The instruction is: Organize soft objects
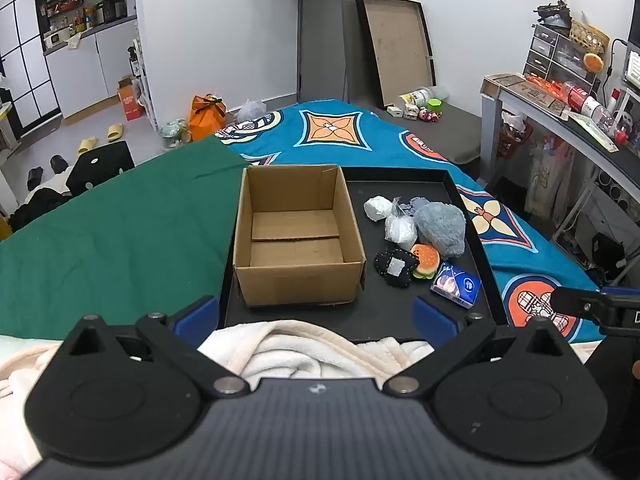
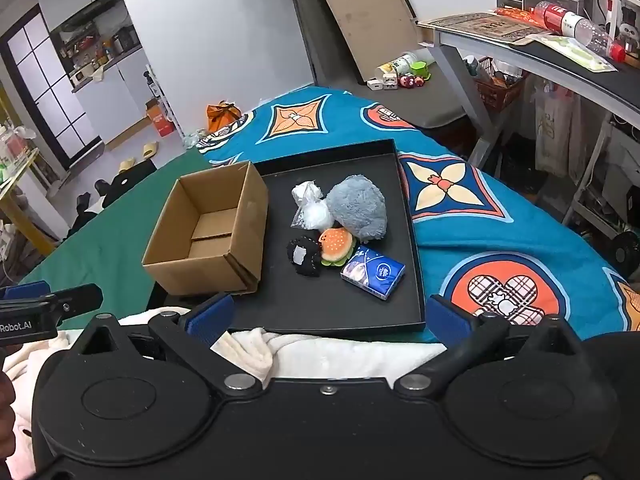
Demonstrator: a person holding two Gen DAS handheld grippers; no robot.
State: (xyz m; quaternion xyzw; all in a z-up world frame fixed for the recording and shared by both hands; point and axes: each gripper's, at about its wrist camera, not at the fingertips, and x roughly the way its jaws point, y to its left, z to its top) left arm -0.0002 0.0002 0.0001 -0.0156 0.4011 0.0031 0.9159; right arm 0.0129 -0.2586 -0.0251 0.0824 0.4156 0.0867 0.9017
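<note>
A small cluster of soft things lies on the right half of a shallow black tray (image 2: 416, 240) that sits on a bed. The largest is a fluffy grey-blue plush (image 2: 358, 208), rounded and shaggy. Touching its left side are a crumpled white wad (image 2: 306, 193) and a clear bag of white stuffing (image 2: 314, 216). Just in front of these sit a little burger-shaped plush (image 2: 337, 245) with an orange bun and green trim, and a black stitched pad (image 2: 302, 256) bearing a pale square patch. Nearest the camera is a blue tissue pack (image 2: 373, 273), lying flat and slightly angled. On the left half of the tray stands an open, empty cardboard box (image 2: 208, 236), apart from the cluster. The right gripper (image 2: 328, 316) hangs over the near edge of the tray, its blue-padded jaws spread wide with nothing between them; the soft things lie ahead of it and well clear of its pads. The left gripper (image 1: 316, 316) is likewise spread wide and empty, with the box directly ahead and the cluster ahead to its right. A cream fleece blanket (image 1: 296, 348) is bunched beneath both grippers. The bed carries a blue patterned cover (image 2: 480, 224) and a green cloth (image 1: 120, 232) on the left.
</note>
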